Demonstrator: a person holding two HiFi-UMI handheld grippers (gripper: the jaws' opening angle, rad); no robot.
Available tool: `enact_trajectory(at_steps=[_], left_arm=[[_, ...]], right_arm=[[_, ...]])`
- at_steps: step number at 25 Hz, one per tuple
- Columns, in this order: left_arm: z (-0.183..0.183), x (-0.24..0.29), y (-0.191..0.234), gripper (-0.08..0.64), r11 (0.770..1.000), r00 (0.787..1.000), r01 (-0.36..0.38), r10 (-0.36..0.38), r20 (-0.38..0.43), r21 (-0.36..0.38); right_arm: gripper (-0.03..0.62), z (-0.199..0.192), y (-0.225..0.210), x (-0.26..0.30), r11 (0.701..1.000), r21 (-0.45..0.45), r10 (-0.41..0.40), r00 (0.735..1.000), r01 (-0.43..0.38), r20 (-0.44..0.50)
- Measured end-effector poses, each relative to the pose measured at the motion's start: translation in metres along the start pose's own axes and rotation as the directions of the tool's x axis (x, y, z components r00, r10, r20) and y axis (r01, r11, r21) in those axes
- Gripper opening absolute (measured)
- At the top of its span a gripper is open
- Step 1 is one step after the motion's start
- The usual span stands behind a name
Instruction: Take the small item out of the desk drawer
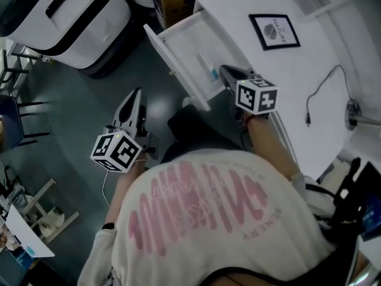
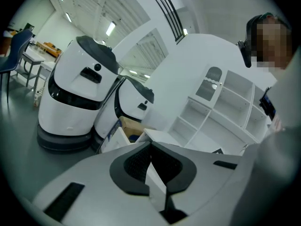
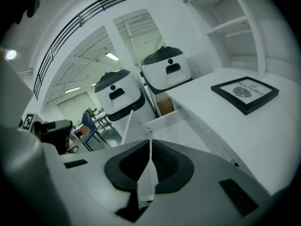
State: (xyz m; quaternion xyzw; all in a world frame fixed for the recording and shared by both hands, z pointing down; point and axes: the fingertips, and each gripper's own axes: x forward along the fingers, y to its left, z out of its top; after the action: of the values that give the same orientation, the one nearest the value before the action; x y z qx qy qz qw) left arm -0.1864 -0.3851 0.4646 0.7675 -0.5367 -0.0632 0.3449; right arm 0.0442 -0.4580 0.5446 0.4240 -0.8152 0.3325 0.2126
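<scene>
One bench [image 1: 297,70] is carrying one framed picture [image 1: 274,31] and one cable [image 1: 309,106], its one drawer [image 1: 172,64] is holding one small item [image 1: 208,67], and two tongs, the left tongs [image 1: 135,95] and the right tongs [image 1: 224,70], are showing alongside two white machines, a larger machine [image 2: 75,93] and a smaller machine [image 2: 134,102], and one cardboard box [image 1: 172,2].

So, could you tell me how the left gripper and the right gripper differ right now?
The right gripper is up at the open drawer, its tip near the small item; the left gripper hangs over the floor, clear of the desk. The right gripper aims along the drawer; the left gripper aims toward the white machines. Both are shut and empty.
</scene>
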Motion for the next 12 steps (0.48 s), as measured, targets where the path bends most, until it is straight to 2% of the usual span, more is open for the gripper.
enact_trajectory(at_steps=[6,7,8,12], left_arm=[[0.002,0.035,0.019,0.029,0.999,0.999,-0.039,0.038,-0.037,-0.026],[0.002,0.039,0.022,0.029,0.999,0.998,-0.047,0.046,-0.044,-0.027],[0.002,0.044,0.026,0.029,0.998,0.997,-0.056,0.055,-0.049,-0.030],[0.004,0.058,0.041,0.029,0.995,0.995,-0.087,0.084,-0.062,-0.049]], right_arm=[[0.034,-0.019,-0.030,0.055,0.999,-0.031,-0.022,0.988,0.017,-0.152],[0.089,-0.024,-0.033,0.064,1.000,-0.028,-0.018,0.984,0.013,-0.179],[0.177,-0.028,-0.036,0.072,1.000,-0.026,-0.013,0.979,0.007,-0.206],[0.173,-0.040,-0.047,0.097,0.999,-0.049,-0.019,0.957,0.005,-0.288]])
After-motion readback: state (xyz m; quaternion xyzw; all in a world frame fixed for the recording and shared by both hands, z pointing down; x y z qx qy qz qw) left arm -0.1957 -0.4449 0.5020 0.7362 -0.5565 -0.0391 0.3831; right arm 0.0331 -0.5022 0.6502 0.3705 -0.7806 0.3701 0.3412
